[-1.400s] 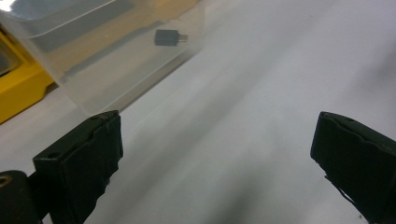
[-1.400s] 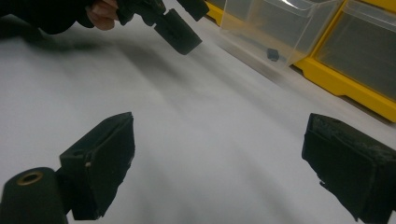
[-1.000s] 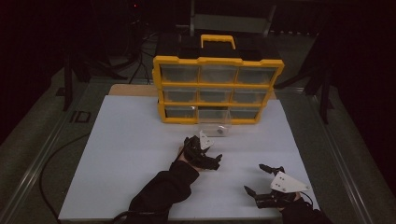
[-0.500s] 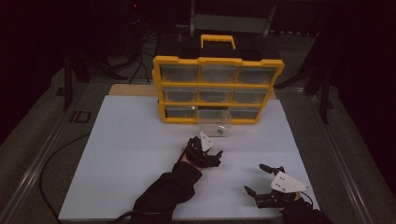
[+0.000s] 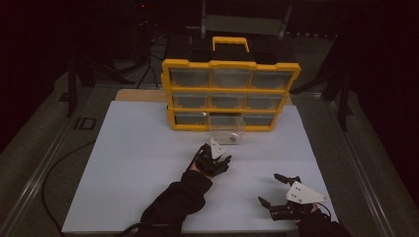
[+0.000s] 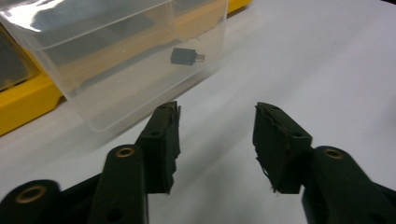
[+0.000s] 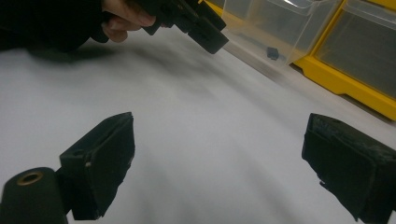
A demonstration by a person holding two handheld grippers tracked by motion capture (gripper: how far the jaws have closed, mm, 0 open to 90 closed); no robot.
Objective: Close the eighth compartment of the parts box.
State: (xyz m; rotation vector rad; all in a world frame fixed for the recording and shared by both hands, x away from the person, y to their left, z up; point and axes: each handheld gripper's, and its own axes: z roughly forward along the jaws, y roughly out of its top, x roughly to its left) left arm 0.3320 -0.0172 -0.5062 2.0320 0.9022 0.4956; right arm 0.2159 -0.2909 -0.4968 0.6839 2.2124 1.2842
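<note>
**Two grippers apart, small drawer pulled out**

Two grippers over a white table (image 5: 128, 163), both with jaws spread and nothing between them. Left gripper (image 5: 217, 160) near the middle of the table in the high view, aimed toward 1 o'clock at a clear drawer (image 5: 228, 134). Right gripper (image 5: 279, 190) at about 5 o'clock on the table, well apart from the left one, jaws wide.

Clear drawer drawn out of the bottom row of a yellow cabinet (image 5: 230, 63), middle slot, at 12 o'clock from the left gripper. Front wall of the drawer resting on the table just ahead of the left gripper's tips.

Seen from the left gripper view: left gripper (image 6: 217, 123) open above bare table, drawer (image 6: 116, 74) at 11 o'clock, just beyond the jaw on that side, not touched. Small dark part (image 6: 186, 56) lying on the drawer floor, close to the front corner.

Seen from the right gripper view: right gripper (image 7: 219, 149) open wide over the table, the left gripper (image 7: 198, 23) at 12 o'clock held in a hand (image 7: 126, 18), drawer (image 7: 280, 28) at 1 o'clock with the dark part (image 7: 273, 52) inside, yellow cabinet (image 7: 355, 74) at 2 o'clock.
</note>
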